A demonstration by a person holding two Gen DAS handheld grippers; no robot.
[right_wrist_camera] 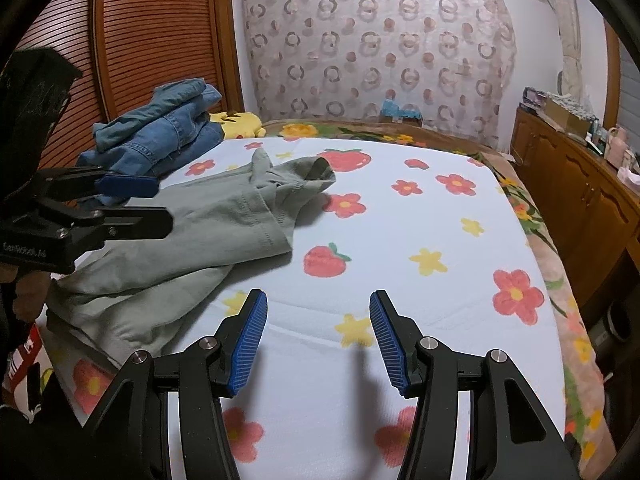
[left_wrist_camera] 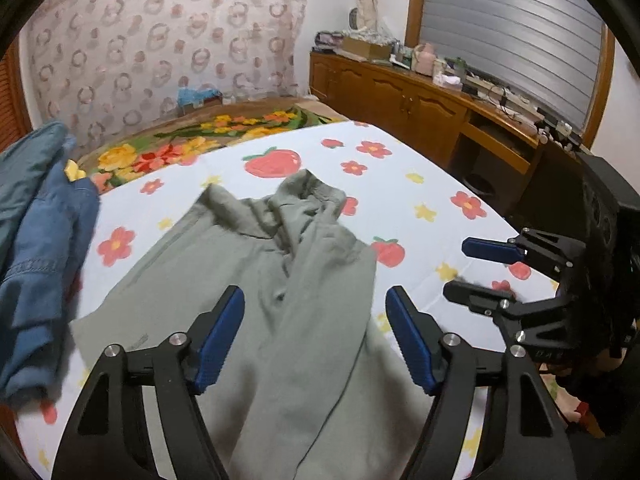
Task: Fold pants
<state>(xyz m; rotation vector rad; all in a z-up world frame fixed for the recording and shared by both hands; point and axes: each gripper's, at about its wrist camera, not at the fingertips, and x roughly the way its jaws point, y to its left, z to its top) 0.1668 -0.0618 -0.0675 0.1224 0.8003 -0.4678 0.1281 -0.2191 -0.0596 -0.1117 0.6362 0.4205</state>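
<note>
Grey-green pants lie crumpled on the flowered bed sheet, legs towards me and the bunched end far. They also show at the left of the right wrist view. My left gripper is open and empty, hovering above the near legs. It also shows in the right wrist view. My right gripper is open and empty over bare sheet, to the right of the pants. It also shows at the right of the left wrist view.
A pile of blue denim clothes lies on the bed's left side, also in the right wrist view, with a yellow plush toy behind. A wooden sideboard with clutter stands right of the bed. A floral blanket lies at the far end.
</note>
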